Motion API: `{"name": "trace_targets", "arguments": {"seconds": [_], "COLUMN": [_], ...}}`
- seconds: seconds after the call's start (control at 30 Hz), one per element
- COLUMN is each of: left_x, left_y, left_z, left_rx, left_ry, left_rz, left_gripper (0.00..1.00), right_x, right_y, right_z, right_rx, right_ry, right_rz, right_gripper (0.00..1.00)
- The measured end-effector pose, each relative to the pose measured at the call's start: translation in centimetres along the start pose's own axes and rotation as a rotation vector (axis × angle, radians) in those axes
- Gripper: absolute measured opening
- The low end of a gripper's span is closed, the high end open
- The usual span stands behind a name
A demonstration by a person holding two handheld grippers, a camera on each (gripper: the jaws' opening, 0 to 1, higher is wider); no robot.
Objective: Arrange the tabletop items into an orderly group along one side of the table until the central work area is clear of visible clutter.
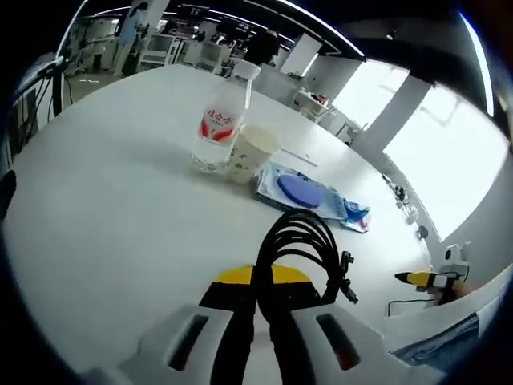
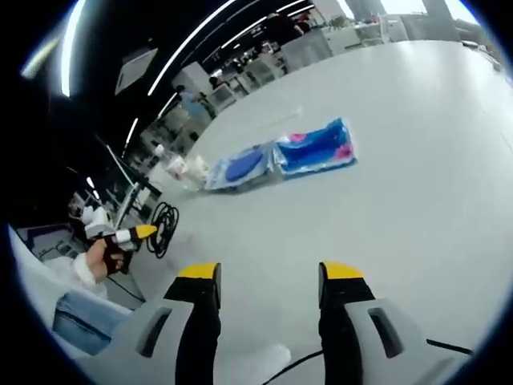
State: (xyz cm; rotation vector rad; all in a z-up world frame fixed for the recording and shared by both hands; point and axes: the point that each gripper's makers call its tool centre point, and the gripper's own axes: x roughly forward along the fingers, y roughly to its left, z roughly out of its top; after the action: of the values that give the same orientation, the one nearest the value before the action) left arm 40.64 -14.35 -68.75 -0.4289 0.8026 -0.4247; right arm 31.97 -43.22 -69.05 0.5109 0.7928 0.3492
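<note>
In the left gripper view my left gripper (image 1: 260,293) is shut on a coiled black cable (image 1: 300,241), which loops up above the white table (image 1: 120,216). Beyond the coil lie two blue plastic packets (image 1: 309,192), then a paper cup (image 1: 252,152) and a clear water bottle (image 1: 218,120) with a red label, standing side by side. The right gripper view has my right gripper (image 2: 270,277) open over bare table (image 2: 417,200), nothing between its jaws. The blue packets (image 2: 313,148) lie ahead of it. Far left, the left gripper (image 2: 132,234) holds the cable (image 2: 163,227).
The right gripper's yellow tip (image 1: 425,279) pokes in near the table's right edge. A person's hand (image 2: 100,257) and jeans (image 2: 84,321) sit at the table's near edge. Desks and office equipment (image 1: 168,44) stand beyond the far edge.
</note>
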Motion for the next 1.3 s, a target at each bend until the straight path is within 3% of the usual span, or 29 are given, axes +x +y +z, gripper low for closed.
{"name": "trace_targets", "arguments": {"seconds": [0.4,0.6,0.8,0.9,1.1,1.3], "left_x": [1.8,2.1,2.5,2.5,2.7,2.8], "left_y": [-5.1,-7.3,-9.8,-12.0,-14.3,-14.8], "left_z": [-0.2,0.1,-0.6,-0.9,-1.6,-2.0], "left_rx": [0.018,-0.017,0.03,0.033,0.095,0.143], "left_ry": [0.017,0.006,0.024,0.025,0.039,0.048], "left_rz": [-0.108,-0.156,-0.198,-0.273,-0.304,-0.299], "left_gripper": [0.01,0.01,0.01,0.01,0.02,0.02], "right_x": [2.1,3.5,4.2,4.8,4.9,4.5], "right_y": [5.6,8.2,11.3,11.8,11.9,11.1], "right_z": [1.0,1.4,2.2,2.0,1.0,0.8], "right_rx": [-0.021,-0.014,0.057,0.078,0.049,0.073], "right_ry": [0.034,0.053,0.042,0.049,0.079,0.075], "right_rz": [0.166,0.244,0.353,0.369,0.359,0.347], "right_gripper": [0.5,0.51,0.55,0.55,0.51,0.32]}}
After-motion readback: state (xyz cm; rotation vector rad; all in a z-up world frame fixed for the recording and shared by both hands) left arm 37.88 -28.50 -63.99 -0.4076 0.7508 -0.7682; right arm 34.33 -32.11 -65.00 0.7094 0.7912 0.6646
